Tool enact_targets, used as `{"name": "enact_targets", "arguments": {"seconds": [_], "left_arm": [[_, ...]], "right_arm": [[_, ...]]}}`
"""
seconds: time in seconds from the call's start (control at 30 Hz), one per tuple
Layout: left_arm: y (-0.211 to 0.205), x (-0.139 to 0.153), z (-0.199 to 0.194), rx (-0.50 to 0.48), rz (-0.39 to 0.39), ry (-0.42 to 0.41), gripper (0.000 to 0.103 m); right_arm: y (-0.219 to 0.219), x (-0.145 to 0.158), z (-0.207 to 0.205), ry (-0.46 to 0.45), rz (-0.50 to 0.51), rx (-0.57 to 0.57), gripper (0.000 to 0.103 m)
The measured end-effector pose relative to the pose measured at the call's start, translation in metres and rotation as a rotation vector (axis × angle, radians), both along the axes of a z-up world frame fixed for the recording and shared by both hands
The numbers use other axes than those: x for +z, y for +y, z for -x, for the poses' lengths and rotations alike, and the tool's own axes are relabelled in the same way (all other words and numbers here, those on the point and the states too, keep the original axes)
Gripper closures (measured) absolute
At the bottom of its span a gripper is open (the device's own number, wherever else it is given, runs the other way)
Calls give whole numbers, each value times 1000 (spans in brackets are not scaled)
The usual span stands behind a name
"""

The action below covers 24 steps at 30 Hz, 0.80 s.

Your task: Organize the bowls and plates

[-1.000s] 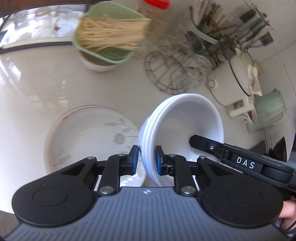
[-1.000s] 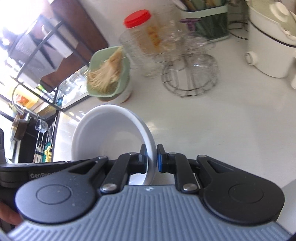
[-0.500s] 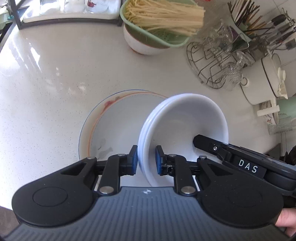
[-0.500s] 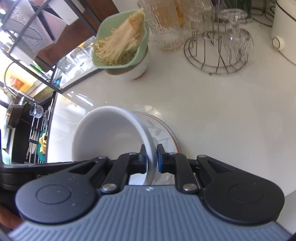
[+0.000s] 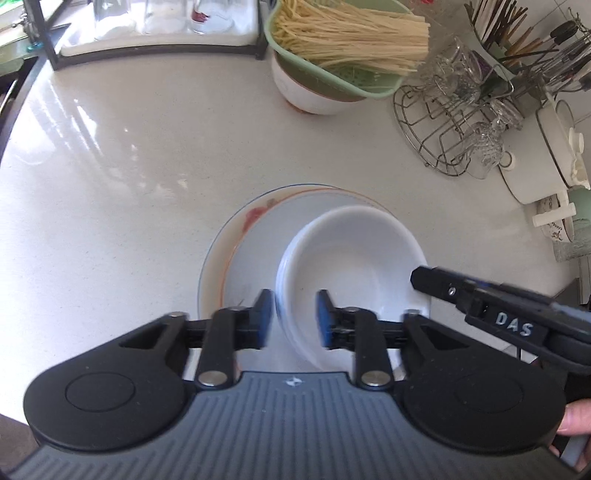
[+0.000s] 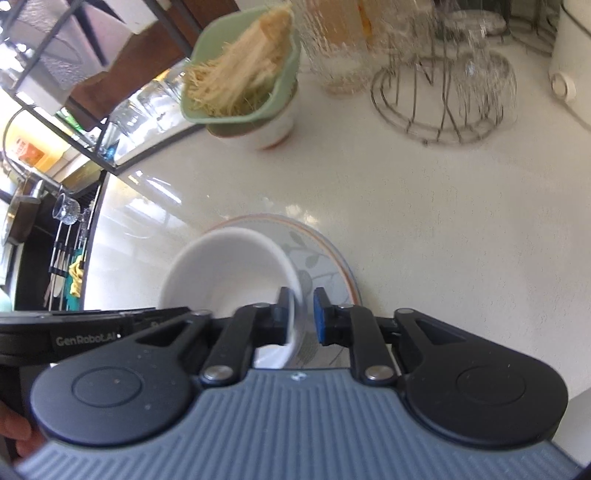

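Note:
A stack of white bowls (image 5: 351,266) rests in a large plate with an orange rim and leaf pattern (image 5: 236,240) on the white counter. My left gripper (image 5: 293,317) is open, its pads on either side of the stack's near rim. My right gripper (image 6: 301,315) is open too, its pads astride the opposite rim of the bowls (image 6: 225,266); the plate (image 6: 325,258) shows beneath. The right gripper's finger also shows in the left wrist view (image 5: 480,295).
A green strainer of dry noodles (image 5: 343,40) sits on a white bowl at the back. A wire rack with glasses (image 5: 454,125), a white pot (image 5: 546,155) and a utensil holder (image 5: 517,33) stand at the right. A dark shelf frame (image 5: 147,33) is behind.
Both grippers lowered the stack of bowls onto the patterned plate and opened their jaws, letting go of the rims.

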<state>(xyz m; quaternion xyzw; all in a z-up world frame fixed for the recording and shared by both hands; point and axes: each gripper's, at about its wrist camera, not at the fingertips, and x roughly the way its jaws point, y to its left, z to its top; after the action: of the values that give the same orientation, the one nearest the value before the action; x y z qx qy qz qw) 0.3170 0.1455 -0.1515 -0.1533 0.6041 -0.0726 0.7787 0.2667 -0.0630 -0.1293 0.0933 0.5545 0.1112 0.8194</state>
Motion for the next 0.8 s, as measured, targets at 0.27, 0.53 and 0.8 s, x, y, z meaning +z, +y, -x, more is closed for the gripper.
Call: {"name": "enact_targets", "arguments": {"seconds": [0.27, 0.53, 0.8], "left_arm": [[4, 53, 39, 73, -44, -154, 53], [-11, 116, 100, 88, -78, -295, 53], [-30, 166, 191, 101, -118, -420, 53]], "right_arm": [[-12, 48, 23, -160, -10, 48, 60], [-26, 101, 67, -300, -46, 89, 60], [-41, 150, 140, -432, -93, 123, 60]]}}
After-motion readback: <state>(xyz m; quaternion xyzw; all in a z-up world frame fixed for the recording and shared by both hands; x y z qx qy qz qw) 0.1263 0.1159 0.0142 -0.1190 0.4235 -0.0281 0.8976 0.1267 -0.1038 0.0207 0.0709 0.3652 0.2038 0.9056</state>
